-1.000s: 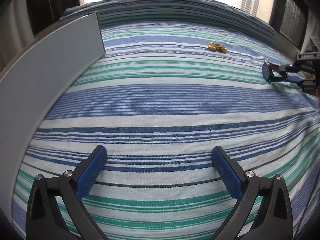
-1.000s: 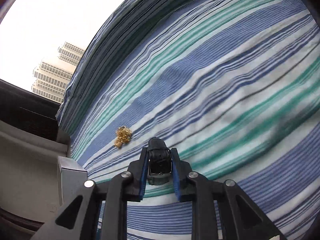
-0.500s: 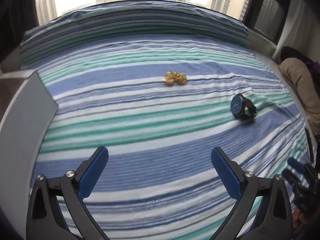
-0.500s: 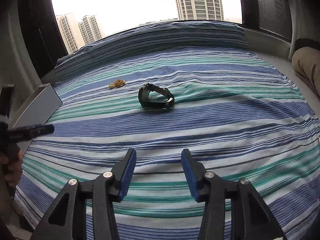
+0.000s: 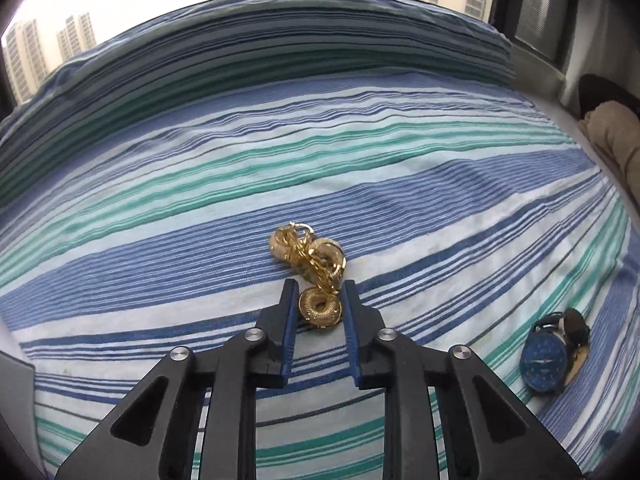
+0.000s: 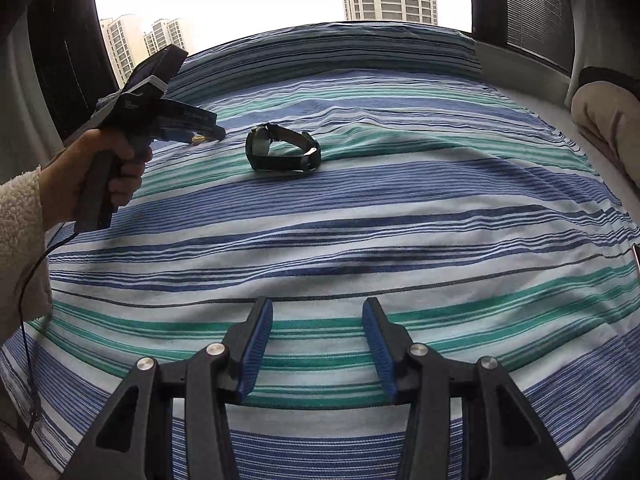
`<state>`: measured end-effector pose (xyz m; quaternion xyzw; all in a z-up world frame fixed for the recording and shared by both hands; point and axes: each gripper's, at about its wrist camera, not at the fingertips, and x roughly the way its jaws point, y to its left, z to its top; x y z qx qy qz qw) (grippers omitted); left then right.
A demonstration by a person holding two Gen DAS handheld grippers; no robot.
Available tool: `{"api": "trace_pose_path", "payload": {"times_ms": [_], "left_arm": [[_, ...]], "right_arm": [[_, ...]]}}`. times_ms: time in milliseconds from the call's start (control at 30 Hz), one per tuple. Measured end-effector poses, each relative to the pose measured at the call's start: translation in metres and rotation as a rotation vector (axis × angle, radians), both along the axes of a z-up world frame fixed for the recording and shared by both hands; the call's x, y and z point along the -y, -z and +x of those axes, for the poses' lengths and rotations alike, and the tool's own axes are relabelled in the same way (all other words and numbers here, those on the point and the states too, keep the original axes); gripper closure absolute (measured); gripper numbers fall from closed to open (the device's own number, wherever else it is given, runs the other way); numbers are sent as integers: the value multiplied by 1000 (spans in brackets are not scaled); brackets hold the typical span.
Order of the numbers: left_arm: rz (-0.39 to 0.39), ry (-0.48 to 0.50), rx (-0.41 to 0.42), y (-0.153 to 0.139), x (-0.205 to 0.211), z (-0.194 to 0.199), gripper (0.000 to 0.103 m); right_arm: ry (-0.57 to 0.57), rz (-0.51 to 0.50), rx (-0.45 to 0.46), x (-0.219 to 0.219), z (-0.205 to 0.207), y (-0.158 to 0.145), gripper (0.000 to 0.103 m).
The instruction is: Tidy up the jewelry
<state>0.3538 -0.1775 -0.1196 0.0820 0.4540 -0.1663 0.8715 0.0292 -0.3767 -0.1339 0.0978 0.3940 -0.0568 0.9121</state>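
A tangle of gold jewelry [image 5: 310,254] lies on the striped bedsheet [image 5: 160,216]. Its nearest gold ring-shaped piece [image 5: 320,308] sits between the blue pads of my left gripper [image 5: 319,286], whose jaws are closing and touch it on both sides. The right wrist view shows that left gripper [image 6: 216,134] held by a hand [image 6: 112,168], with a bit of gold [image 6: 197,140] at its tips. A blue-faced watch [image 5: 546,364] with a dark strap [image 6: 280,152] lies on the sheet to the right of the jewelry. My right gripper [image 6: 318,308] hangs open over bare sheet, well short of the watch.
A beige cushion [image 5: 612,136] [image 6: 604,120] lies at the bed's right edge. Windows with high-rise towers stand behind the bed. A fluffy cream sleeve [image 6: 20,240] and a thin cable [image 6: 36,272] are at the left. A grey edge [image 5: 14,368] shows at the lower left.
My left gripper swept right to the gold jewelry and went from wide open to closed around a gold piece. My right gripper let go of the watch, drew back and opened.
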Motion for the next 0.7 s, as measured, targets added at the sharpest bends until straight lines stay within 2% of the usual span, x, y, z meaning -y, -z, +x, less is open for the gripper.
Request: {"api": "trace_pose_path", "payload": {"times_ms": [133,267,433,500,533,600,633,700], "left_arm": [[-19,4,5,-7,-21,-31,83],[-28,29,-13,-20,-56,-81,83],[-11,72,-80,-30,-97,-155,83],[20,100,-112,-29,-105,-177,81],[37,108,-130,-28,-108,-184,79],[35,125,-133,-31,-108,-188,55],[28,129,-110,-35,-109,-190,51],[11,131,-76,-41,-110,-188,50]], "right_arm": [[1,-17,-6,-2,2,0,55],[0,-21,-8,-2,2,0,54],[1,-38,-13,-4,2,1,54],[2,-55,-18,-6,3,2,54],[2,-61,-21,-6,3,2,54],[3,-67,-22,-7,3,2,54],[3,-67,-22,-7,3,3,54],[4,-67,-23,-6,4,3,54]]}}
